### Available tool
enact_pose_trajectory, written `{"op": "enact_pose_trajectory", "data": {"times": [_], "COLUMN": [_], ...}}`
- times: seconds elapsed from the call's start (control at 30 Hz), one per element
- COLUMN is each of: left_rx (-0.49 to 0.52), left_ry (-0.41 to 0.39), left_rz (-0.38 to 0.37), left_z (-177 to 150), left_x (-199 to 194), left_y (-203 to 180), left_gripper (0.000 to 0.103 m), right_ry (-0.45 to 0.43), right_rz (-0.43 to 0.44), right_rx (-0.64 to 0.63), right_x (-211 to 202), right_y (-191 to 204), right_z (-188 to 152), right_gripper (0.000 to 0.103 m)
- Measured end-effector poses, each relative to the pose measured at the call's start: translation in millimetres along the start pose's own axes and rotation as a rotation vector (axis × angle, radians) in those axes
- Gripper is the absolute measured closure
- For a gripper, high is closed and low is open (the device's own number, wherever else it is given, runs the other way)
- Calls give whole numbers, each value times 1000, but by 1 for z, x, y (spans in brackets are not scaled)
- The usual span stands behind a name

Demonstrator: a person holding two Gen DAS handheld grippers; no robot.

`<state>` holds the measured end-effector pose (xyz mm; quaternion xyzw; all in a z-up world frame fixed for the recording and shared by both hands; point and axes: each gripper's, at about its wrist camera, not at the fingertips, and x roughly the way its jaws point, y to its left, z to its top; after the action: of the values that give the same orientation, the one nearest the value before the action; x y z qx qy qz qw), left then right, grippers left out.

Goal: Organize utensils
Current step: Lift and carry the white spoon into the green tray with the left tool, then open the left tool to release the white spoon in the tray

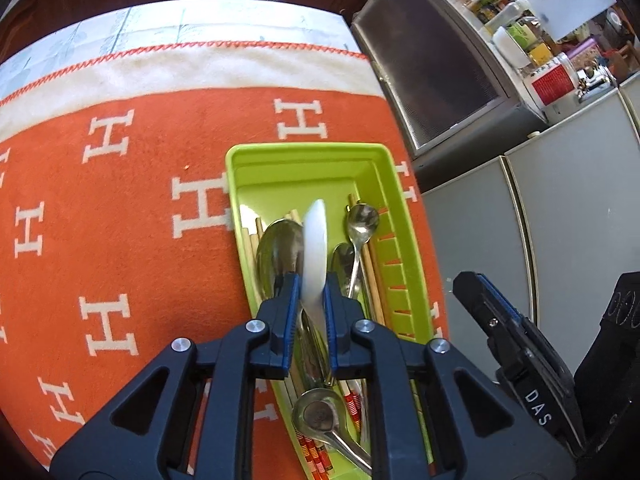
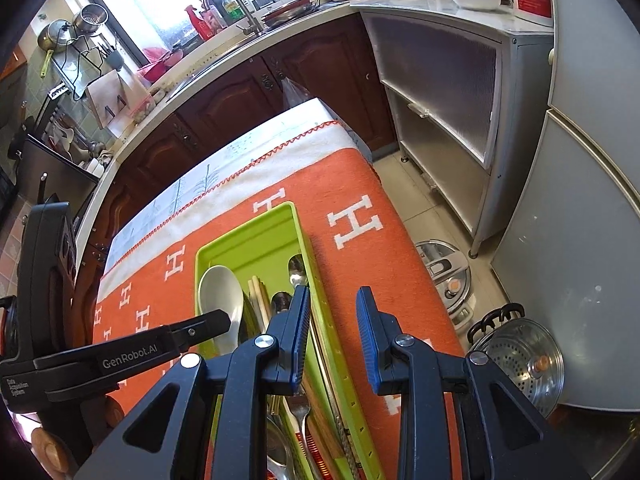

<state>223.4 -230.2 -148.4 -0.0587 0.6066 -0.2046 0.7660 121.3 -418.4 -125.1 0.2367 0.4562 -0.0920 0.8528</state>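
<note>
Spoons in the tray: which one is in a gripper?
The white spoon, clamped between the left gripper pads above the green tray. It is the only white one; the metal spoons lie loose in the tray.

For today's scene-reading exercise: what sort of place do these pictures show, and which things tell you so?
Most likely a home kitchen: a curved metal tap over a sink below a window, dark wooden cabinet doors, and a lime-green plastic cutlery tray of spoons and chopsticks.

Left hand-held gripper [image 1: 311, 292] steeply downward, nearly closed; right hand-held gripper [image 2: 333, 308] downward, jaws apart.
</note>
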Motion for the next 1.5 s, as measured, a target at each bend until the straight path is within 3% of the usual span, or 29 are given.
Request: {"op": "enact_pose_trajectory", "data": {"times": [0.23, 0.57, 0.67, 0.93, 1.27, 1.4, 1.5], "left_rx": [13, 40, 53, 87, 140, 148, 136], "left_ry": [-4, -66, -85, -139, -230, -275, -313], "left_rz": [6, 16, 33, 89, 180, 219, 244], "left_z": [2, -8, -18, -63, -133, -157, -172], "left_x": [-4, -49, -65, -105, -142, -162, -178], "left_y": [-1, 7, 12, 34, 53, 57, 59], "left_gripper": [91, 83, 74, 60, 42, 35, 32], "right_ry": [-4, -6, -7, 1, 42, 55, 57], "right_rz": [-2, 9, 14, 36, 59, 68, 83], "right_rx": [-7, -31, -44, -86, -129, -152, -181], "right_x": [-4, -14, -22, -44, -70, -84, -96], "right_y": [4, 11, 15, 33, 57, 64, 68], "right_z": [-2, -4, -8, -29, -84, -108, -117], "right_gripper": [78, 78, 78, 78, 78, 67, 65]}}
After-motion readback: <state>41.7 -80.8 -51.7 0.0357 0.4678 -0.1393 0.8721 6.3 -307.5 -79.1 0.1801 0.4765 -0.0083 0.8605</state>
